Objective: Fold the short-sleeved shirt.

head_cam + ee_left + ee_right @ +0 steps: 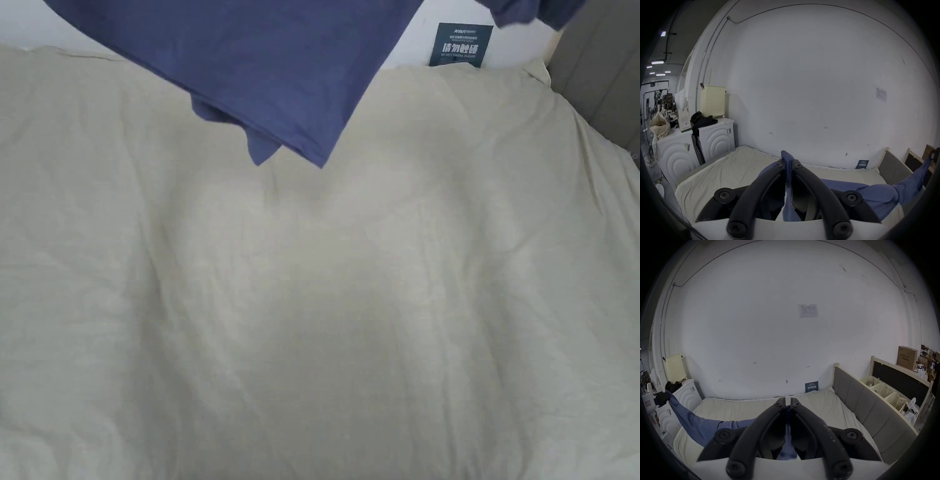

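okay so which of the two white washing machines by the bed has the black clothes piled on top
The washing machine standing next to the bed. It carries the black clothes and a cream basket; the farther machine holds a tote bag.

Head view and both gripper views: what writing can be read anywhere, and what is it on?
Dark sign against the wall: white characters, too blurred to read.
Paper sheet on the wall: print too small to read.
Cardboard box: print too small to read.
No text can be quoted.

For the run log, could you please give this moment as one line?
shirt: lifted, stretched above bed | left gripper: shut on shirt | right gripper: shut on shirt | fold: not started
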`<state>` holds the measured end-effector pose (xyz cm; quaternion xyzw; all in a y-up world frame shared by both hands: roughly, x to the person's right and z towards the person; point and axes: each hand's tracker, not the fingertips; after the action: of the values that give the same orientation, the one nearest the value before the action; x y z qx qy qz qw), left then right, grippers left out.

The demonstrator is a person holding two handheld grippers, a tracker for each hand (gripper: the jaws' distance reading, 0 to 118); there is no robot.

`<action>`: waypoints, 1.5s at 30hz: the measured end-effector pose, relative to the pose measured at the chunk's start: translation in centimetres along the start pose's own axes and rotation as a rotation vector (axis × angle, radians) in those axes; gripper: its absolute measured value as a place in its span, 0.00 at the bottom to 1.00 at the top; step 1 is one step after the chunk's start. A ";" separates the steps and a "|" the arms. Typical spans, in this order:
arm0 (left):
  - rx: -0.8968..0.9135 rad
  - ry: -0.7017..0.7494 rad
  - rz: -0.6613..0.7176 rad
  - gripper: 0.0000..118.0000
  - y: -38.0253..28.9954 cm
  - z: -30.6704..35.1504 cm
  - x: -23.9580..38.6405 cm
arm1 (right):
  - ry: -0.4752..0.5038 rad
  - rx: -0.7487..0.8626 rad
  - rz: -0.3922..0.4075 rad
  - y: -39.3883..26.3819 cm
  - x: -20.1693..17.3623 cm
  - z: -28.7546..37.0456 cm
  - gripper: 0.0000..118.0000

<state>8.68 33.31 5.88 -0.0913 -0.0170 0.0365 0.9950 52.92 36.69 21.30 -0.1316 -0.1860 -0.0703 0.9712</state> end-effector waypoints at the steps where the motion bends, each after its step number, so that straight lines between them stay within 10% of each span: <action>1: 0.006 0.003 -0.023 0.05 -0.2 -0.7 0.3 | -0.007 0.002 -0.001 0.2 -0.2 -0.6 0.06; 19: -0.386 -0.104 -0.116 0.05 -26.1 -3.7 -2.6 | -0.021 -0.436 -0.020 -23.2 3.7 -10.2 0.06; 38: -0.675 -0.100 -0.070 0.06 -45.1 17.3 -11.1 | 0.030 -0.637 -0.178 -46.7 11.3 8.5 0.08; 40: -0.673 -0.080 -0.048 0.22 -45.0 17.5 -11.1 | 0.028 -0.616 -0.224 -46.9 11.5 9.5 0.23; 43: -0.575 -0.091 -0.018 0.84 -43.6 17.7 -11.4 | -0.004 -0.528 -0.177 -45.7 11.5 10.7 0.75; 45: -0.473 -0.113 -0.014 0.99 -41.5 18.1 -11.2 | -0.004 -0.414 -0.100 -43.8 10.9 12.1 0.95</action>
<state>-0.29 -5.00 30.94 -0.3195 -0.0815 0.0297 0.9436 50.68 -2.73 46.32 -0.3191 -0.1757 -0.1549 0.9183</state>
